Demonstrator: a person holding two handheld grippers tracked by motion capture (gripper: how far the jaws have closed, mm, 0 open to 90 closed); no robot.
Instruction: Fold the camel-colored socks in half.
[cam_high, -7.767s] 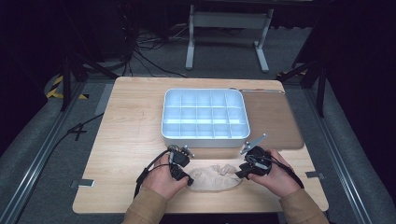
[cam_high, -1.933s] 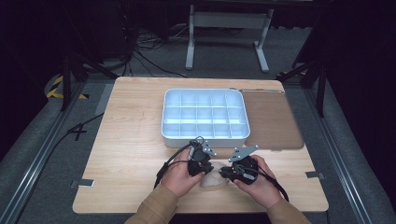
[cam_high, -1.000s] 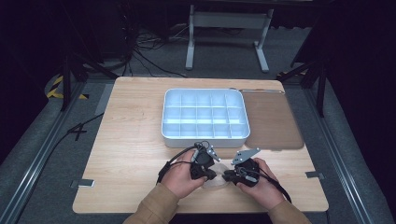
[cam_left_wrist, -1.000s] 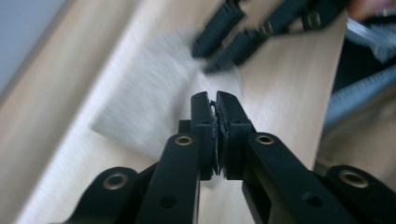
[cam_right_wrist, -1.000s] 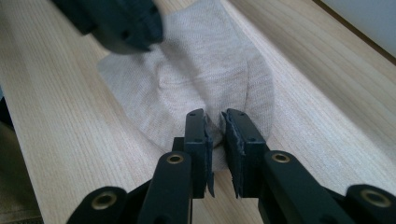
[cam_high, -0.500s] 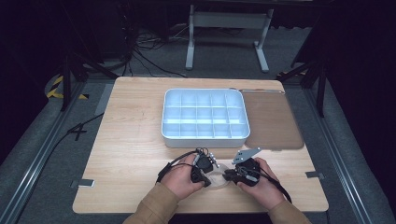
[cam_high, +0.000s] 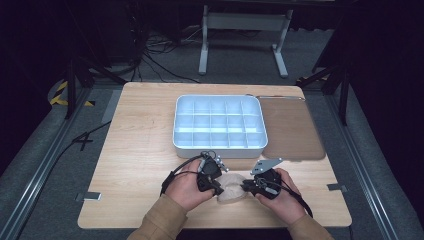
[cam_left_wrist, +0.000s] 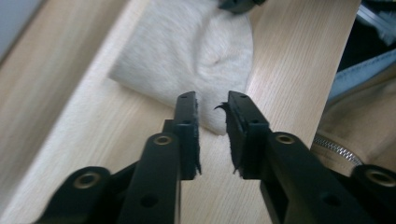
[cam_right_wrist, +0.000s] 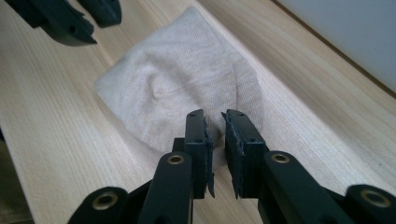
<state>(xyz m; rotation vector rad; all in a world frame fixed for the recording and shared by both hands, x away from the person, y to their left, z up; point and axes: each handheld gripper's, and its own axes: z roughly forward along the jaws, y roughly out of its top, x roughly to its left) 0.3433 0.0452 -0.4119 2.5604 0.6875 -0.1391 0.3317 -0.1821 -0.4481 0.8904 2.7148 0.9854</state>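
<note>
Cloth (cam_high: 231, 187) folded small, flat on table (cam_high: 140, 150) near front edge, between 2 grippers, tray (cam_high: 220, 122) behind it. Left gripper (cam_left_wrist: 212, 109) jaws just opening, released, tips over cloth edge, nothing between them. Right gripper (cam_right_wrist: 214, 122) jaws narrow gap over opposite edge; can't tell if pinching fabric. Risk: with left side free, right pull could drag cloth or spring fold open.
</note>
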